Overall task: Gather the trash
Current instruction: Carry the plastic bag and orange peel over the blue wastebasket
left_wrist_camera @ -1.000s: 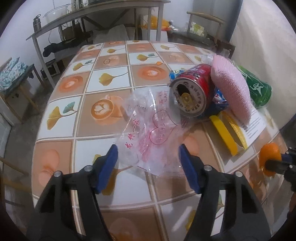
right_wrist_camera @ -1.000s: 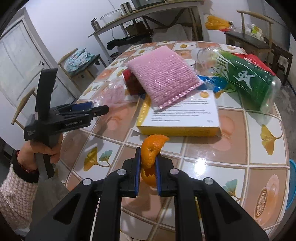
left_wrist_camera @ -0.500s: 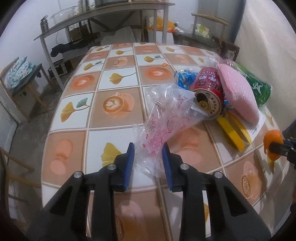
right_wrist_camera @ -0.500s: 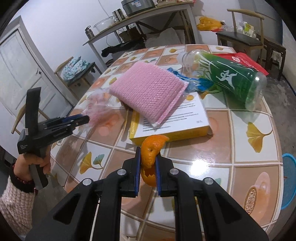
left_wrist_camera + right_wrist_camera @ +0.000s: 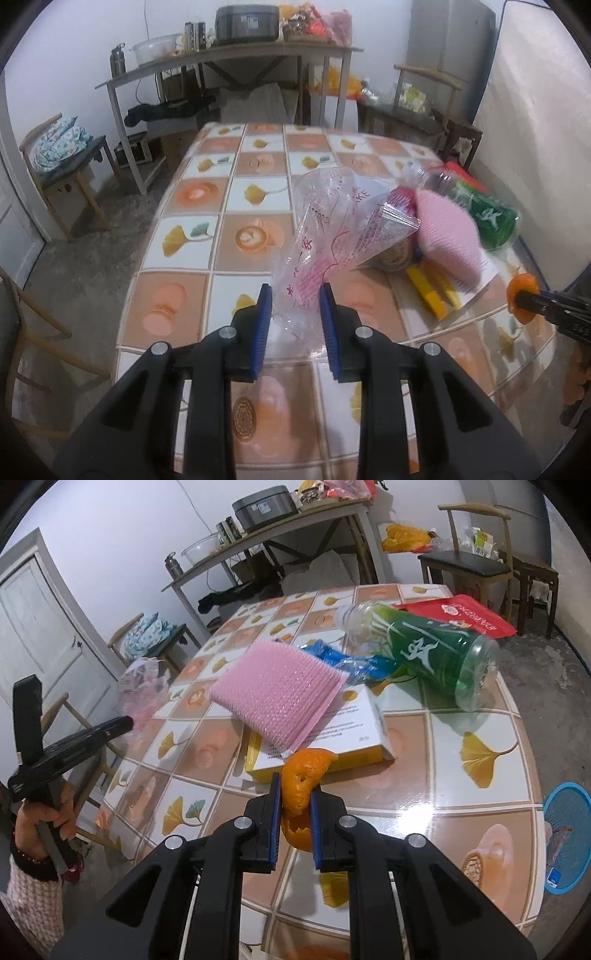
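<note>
Blue bin shows beside the table, right-wrist view only.

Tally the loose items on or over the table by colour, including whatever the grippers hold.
Pink: 2, sponge pad, printed plastic bag
Green: 1, bottle
Red: 2, pouch, can
Blue: 1, wrapper
Yellow: 1, box
Orange: 1, peel
Total: 8

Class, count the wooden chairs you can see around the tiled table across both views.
2: one wooden chair with a patterned bundle left of the tiled table; one dark-seated wooden chair beyond its far right corner. Others may be hidden.
</note>
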`<state>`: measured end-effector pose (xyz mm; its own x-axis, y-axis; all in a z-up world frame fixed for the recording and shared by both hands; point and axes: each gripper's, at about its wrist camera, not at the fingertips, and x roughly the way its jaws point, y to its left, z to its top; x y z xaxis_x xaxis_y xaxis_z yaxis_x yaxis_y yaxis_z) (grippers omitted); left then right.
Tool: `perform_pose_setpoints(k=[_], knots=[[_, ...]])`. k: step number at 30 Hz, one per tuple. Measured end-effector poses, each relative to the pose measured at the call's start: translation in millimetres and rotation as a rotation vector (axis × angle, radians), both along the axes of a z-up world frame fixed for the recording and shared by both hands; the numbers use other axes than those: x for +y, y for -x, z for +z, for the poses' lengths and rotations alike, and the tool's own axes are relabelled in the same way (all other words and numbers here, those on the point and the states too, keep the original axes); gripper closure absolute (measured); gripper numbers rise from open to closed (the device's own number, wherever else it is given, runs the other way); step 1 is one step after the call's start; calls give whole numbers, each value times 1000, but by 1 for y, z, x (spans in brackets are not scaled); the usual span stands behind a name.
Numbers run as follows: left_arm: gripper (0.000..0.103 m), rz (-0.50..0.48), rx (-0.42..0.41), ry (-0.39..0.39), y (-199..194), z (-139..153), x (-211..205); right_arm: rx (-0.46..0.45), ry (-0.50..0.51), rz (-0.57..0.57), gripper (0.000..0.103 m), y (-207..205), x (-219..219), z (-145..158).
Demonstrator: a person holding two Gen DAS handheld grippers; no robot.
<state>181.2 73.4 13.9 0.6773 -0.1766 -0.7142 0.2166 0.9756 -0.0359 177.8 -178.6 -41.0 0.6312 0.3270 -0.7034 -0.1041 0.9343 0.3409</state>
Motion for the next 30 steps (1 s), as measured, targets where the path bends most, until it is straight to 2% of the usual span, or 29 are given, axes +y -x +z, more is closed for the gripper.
perform_pose_setpoints(k=[8,16,24,30], knots=[[78,-69,-51,20,21,32,-29,-45,-44,-43,89,19,-22,12],[78,-206,-64,48,35,48,-89,-99,-93,-123,89,48,-62,25],[79,-413,-42,94,38,56,-181,-144,-121,-292,89,92,-130,31],[79,-621,65,123,29,50,-279,-150,-118,-492,89,137,-205,21]])
